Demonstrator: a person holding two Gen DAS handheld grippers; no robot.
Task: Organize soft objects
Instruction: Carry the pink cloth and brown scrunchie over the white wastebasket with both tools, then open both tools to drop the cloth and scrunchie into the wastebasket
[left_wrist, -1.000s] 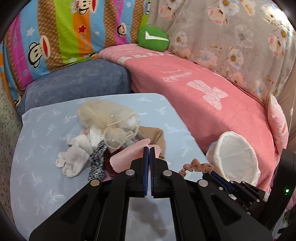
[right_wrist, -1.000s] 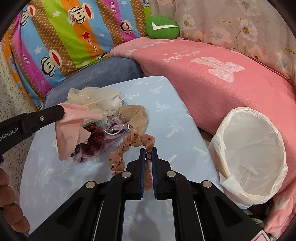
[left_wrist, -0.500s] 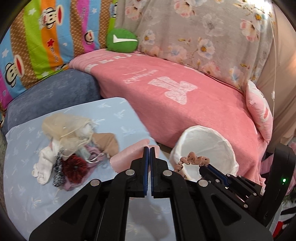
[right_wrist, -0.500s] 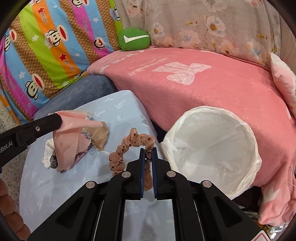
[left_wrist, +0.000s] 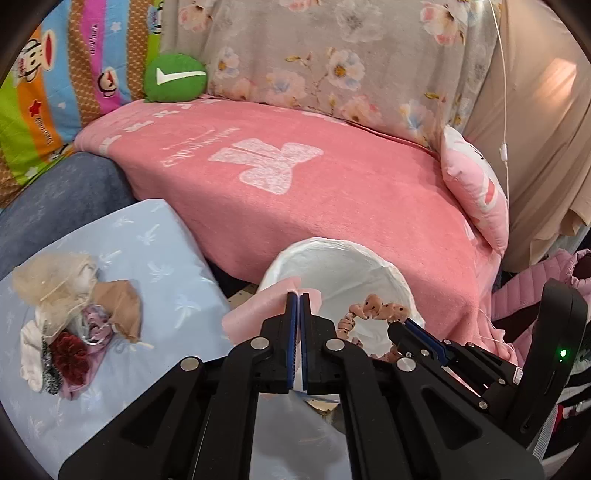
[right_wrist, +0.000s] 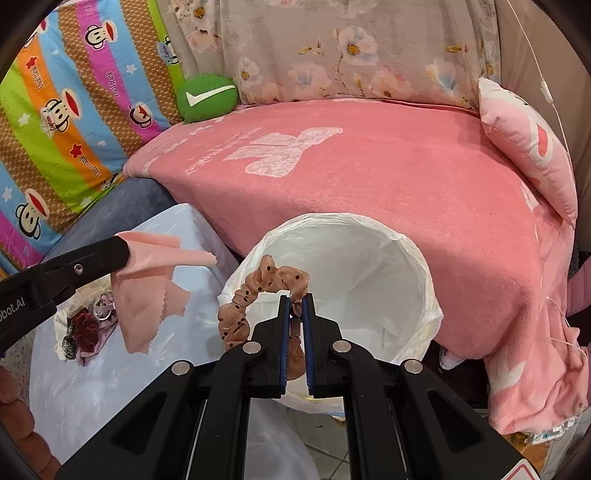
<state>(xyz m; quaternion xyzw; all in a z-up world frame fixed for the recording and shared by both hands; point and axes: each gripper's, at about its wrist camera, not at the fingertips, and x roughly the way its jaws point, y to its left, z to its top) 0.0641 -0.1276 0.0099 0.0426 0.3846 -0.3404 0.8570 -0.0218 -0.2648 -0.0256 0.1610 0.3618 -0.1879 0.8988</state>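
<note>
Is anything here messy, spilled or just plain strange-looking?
Nothing looks spilled or damaged. The one untidy spot is the heap of soft items tangled together on the blue table. The pink cloth dangles from the left gripper and the dotted scrunchie from the right gripper, by the white-lined bin.

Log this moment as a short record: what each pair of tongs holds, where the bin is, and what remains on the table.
left tongs: shut on pink cloth, which hangs beside the bin
right tongs: shut on dotted scrunchie, held at the bin's near rim
bin: white-lined, open, nothing visible inside, standing between table and pink-covered sofa
table: light blue cover, still carrying pile of soft items
pile contents: cream mesh, tan fabric, dark red scrunchie, white pieces
</note>
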